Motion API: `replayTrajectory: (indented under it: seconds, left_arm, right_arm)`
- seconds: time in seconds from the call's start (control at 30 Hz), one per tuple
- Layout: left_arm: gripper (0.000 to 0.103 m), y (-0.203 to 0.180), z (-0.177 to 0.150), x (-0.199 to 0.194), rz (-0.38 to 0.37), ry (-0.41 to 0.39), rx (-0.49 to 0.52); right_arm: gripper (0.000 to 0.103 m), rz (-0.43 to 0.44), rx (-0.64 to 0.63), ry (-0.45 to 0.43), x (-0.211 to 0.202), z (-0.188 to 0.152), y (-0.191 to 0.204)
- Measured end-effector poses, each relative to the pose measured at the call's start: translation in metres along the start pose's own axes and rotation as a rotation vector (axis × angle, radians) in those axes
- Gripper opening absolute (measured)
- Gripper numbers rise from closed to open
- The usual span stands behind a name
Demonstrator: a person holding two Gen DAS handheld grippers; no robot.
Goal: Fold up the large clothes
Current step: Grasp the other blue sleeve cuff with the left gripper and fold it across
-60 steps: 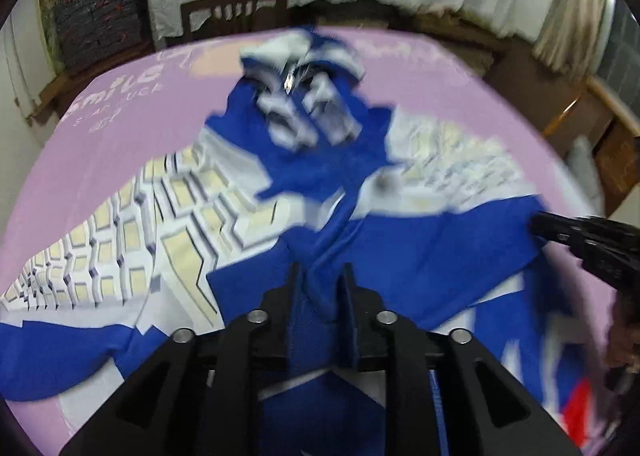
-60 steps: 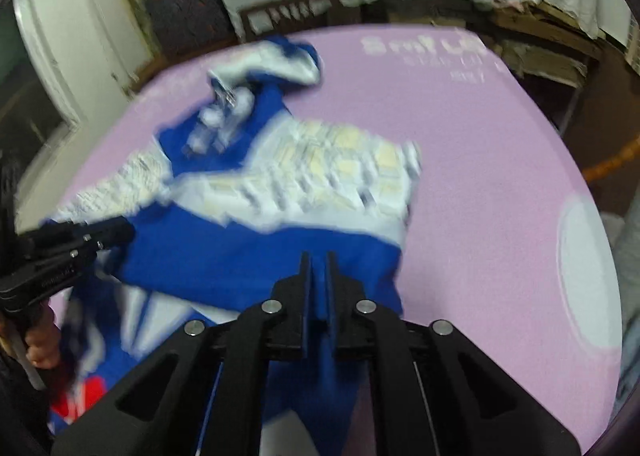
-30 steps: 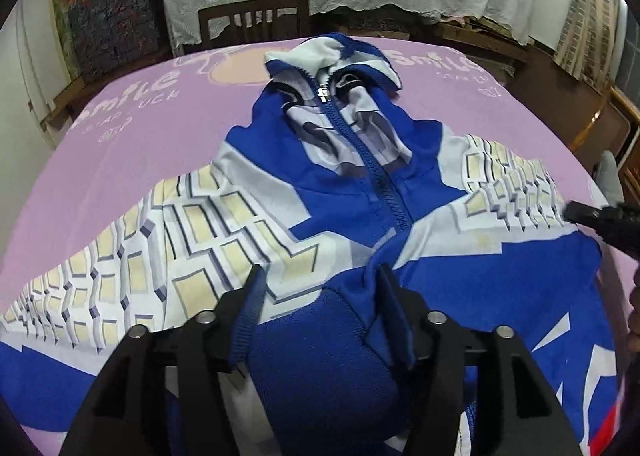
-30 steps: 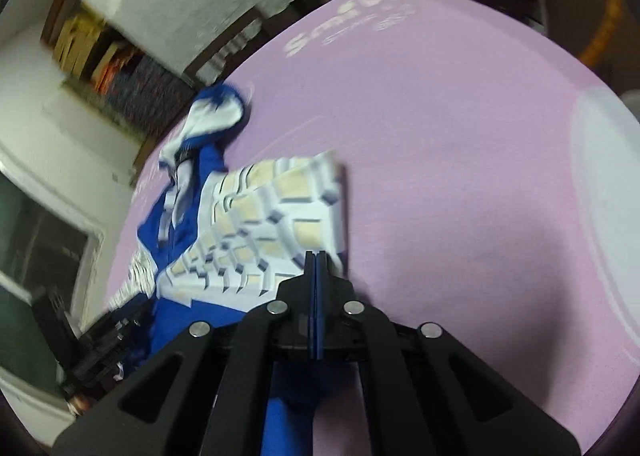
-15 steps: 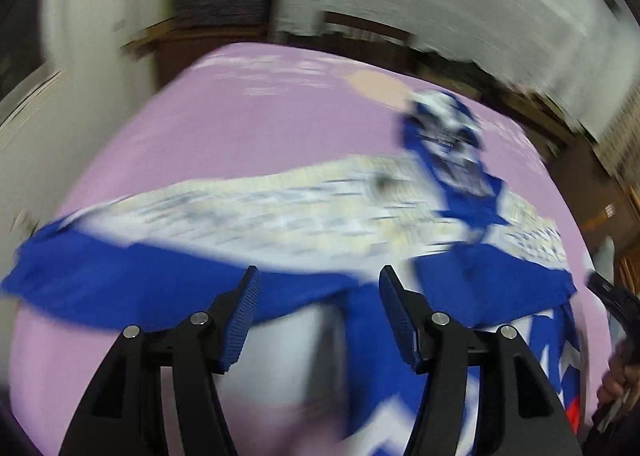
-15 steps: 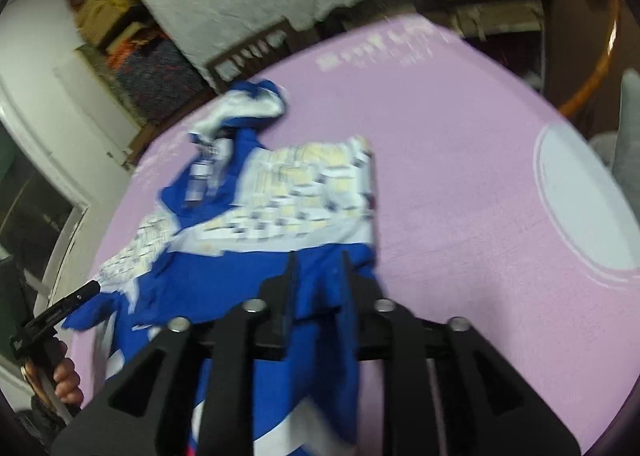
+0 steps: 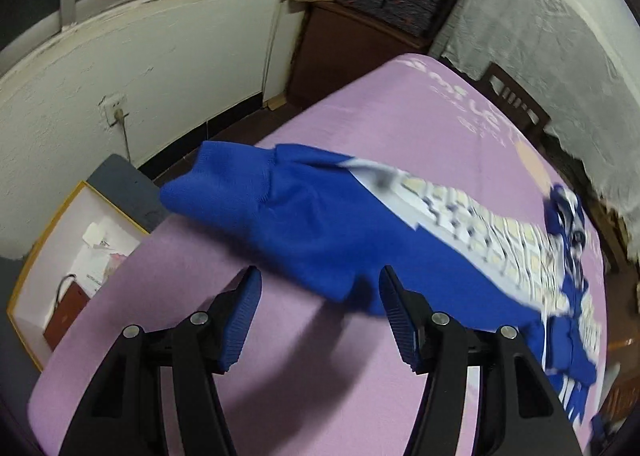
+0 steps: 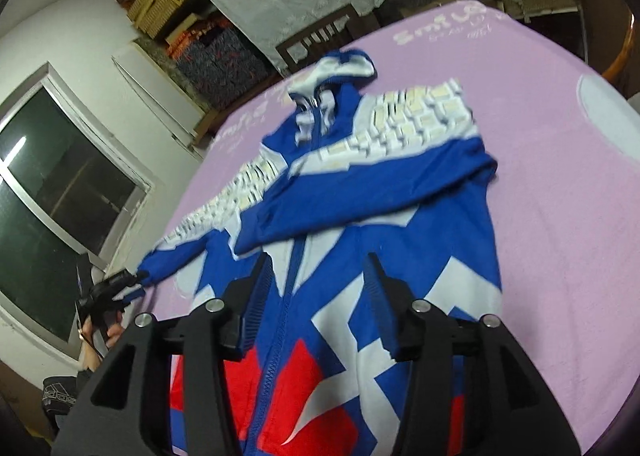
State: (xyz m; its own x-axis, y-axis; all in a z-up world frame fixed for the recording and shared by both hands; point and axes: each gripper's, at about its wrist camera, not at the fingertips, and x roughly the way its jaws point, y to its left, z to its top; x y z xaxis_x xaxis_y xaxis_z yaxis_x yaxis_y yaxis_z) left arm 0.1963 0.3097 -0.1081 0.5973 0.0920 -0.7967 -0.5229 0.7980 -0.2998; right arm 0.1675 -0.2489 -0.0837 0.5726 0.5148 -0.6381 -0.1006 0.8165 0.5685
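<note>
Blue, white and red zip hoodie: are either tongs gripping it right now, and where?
Nothing is held. Left tongs hang open by the outstretched sleeve cuff; right tongs, just opened, hover over the blue, white and red zip hoodie.

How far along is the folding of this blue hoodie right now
Early on. Done: the hoodie lies zipped and face up on the purple cloth, one sleeve folded across the chest. In hand: nothing; the right gripper has just been opening and is empty, while the open left gripper nears the other sleeve, which is spread sideways. Left: that sleeve, then folding the body.
</note>
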Motion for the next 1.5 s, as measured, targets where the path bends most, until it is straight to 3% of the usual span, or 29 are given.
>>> replayTrajectory:
  seconds: [0.1,0.13,0.23,0.27,0.37,0.5,0.83,1.13,1.37,1.43,1.5]
  left_arm:
    - [0.058,0.005,0.008,0.005,-0.014,-0.016,-0.032]
    - [0.051,0.003,0.010,0.007,-0.013,-0.024,-0.038]
    - [0.008,-0.001,0.014,0.012,0.001,-0.030,-0.012]
    - [0.004,-0.006,0.016,0.013,-0.011,-0.023,-0.003]
    - [0.004,-0.031,0.015,0.003,0.049,-0.063,0.090]
    - [0.004,-0.082,0.014,-0.022,0.064,-0.128,0.231]
    - [0.004,-0.237,-0.021,-0.058,-0.011,-0.212,0.539]
    - [0.004,-0.344,-0.093,-0.038,-0.122,-0.152,0.715]
    - [0.005,-0.388,-0.165,0.007,-0.158,-0.055,0.863]
    - [0.008,-0.392,-0.182,0.021,-0.139,-0.032,0.898]
    - [0.018,-0.394,-0.196,0.032,-0.123,-0.018,0.938]
  right_arm:
    - [0.047,-0.007,0.026,0.015,0.006,-0.002,-0.006]
    - [0.048,-0.010,0.030,0.017,0.008,-0.002,-0.007]
    - [0.048,-0.014,0.027,0.013,0.012,-0.001,-0.009]
    - [0.048,-0.016,0.023,0.010,0.012,-0.002,-0.009]
    - [0.048,-0.015,0.013,0.005,0.012,-0.002,-0.011]
    - [0.048,-0.008,0.017,0.000,0.011,-0.004,-0.016]
    - [0.048,0.034,0.026,-0.024,0.004,-0.010,-0.027]
    - [0.048,0.085,0.098,-0.023,0.003,-0.013,-0.051]
    - [0.048,0.120,0.203,-0.027,0.003,-0.012,-0.078]
    - [0.048,0.119,0.235,-0.037,0.002,-0.012,-0.085]
    - [0.048,0.119,0.257,-0.040,0.001,-0.011,-0.092]
